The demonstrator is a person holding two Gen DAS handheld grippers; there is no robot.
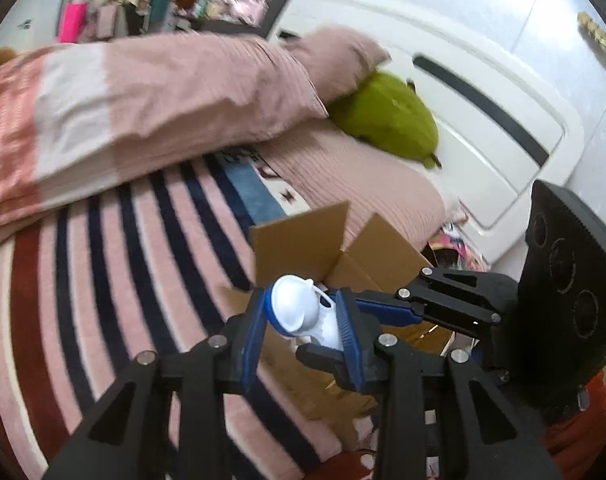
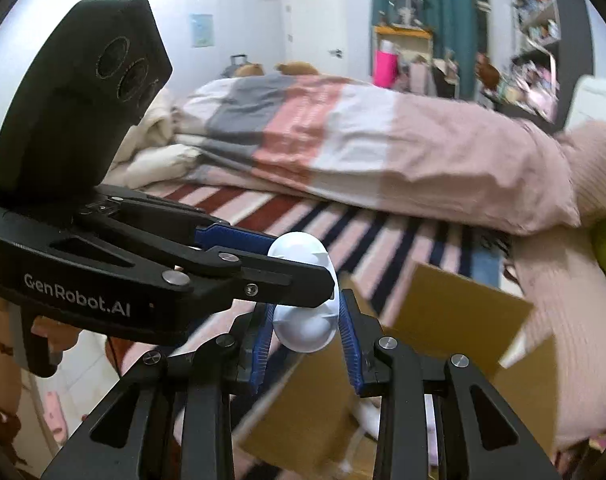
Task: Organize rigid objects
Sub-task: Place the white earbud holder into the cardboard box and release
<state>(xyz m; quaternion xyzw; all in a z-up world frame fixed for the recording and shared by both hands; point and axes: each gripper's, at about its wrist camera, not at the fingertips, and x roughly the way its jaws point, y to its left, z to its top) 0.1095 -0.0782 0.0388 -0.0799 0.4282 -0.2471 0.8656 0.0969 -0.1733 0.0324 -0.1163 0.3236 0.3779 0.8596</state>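
A white plastic object with a rounded end [image 1: 299, 312] sits between the blue pads of my left gripper [image 1: 303, 316], which is shut on it. My right gripper [image 2: 307, 324] is shut on the same white object [image 2: 303, 330] from the other end; its black arm shows in the left wrist view [image 1: 443, 300], and the left gripper's arm shows in the right wrist view [image 2: 207, 264]. Both hold the object just above an open cardboard box [image 1: 315, 240], also in the right wrist view [image 2: 455, 312], which lies on the striped bed.
A striped pink, navy and red blanket [image 1: 123, 280] covers the bed. A folded pink duvet [image 1: 163, 100] lies behind the box. A green plush toy [image 1: 387, 116] rests against the white headboard [image 1: 483, 100]. Shelves and clutter stand at the far wall.
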